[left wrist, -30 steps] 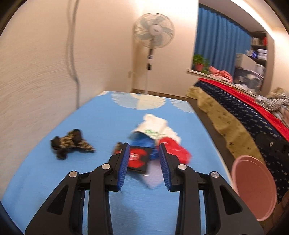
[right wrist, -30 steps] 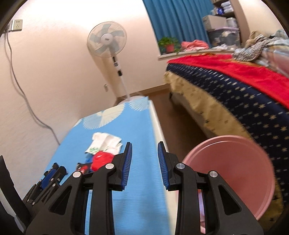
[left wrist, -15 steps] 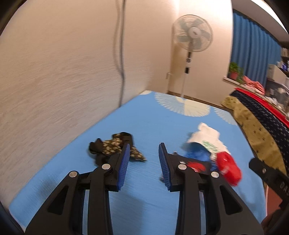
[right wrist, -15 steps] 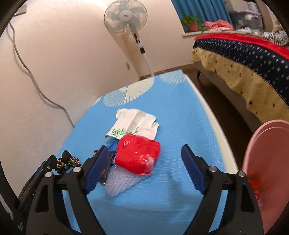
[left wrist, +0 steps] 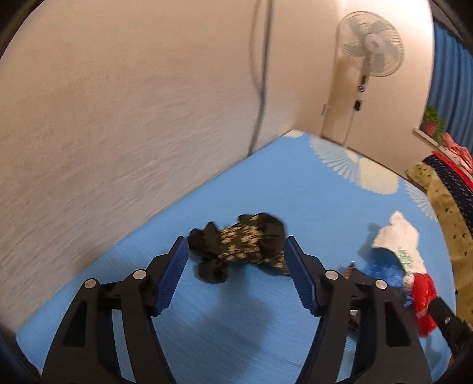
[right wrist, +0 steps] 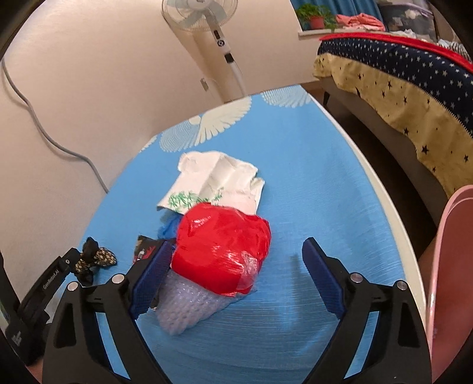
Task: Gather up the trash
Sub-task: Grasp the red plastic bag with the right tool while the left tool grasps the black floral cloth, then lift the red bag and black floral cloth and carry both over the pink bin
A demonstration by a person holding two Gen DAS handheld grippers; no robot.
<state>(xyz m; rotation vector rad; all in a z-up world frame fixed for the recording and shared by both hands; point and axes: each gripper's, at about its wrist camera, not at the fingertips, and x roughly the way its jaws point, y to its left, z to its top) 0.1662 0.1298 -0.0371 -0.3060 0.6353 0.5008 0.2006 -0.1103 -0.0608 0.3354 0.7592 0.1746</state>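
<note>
A crumpled black piece with pale flowers [left wrist: 245,245] lies on the blue mat [left wrist: 295,183] near the wall. My left gripper [left wrist: 236,245] hovers just before it, its jaws opening, the pads clear of it on either side. To the right is a heap: a red plastic bag [right wrist: 221,248], bubble wrap [right wrist: 189,304], a blue bag [right wrist: 170,227], a dark packet [right wrist: 145,245] and a white paper bag with green print [right wrist: 215,180]. My right gripper [right wrist: 236,245] is over the heap, jaws opening wide. The red bag sits by its left pad with a gap on the right.
A pink basin [right wrist: 449,265] stands off the mat's right edge. Beyond it is a bed with a starred cover [right wrist: 399,73]. A standing fan [right wrist: 204,11] is at the far end. A cable [left wrist: 260,73] hangs down the wall on the left.
Both grippers went from narrow to wide. The left swung left from the heap to the black flowered piece. The right swung left from the basin and sank over the red bag.
</note>
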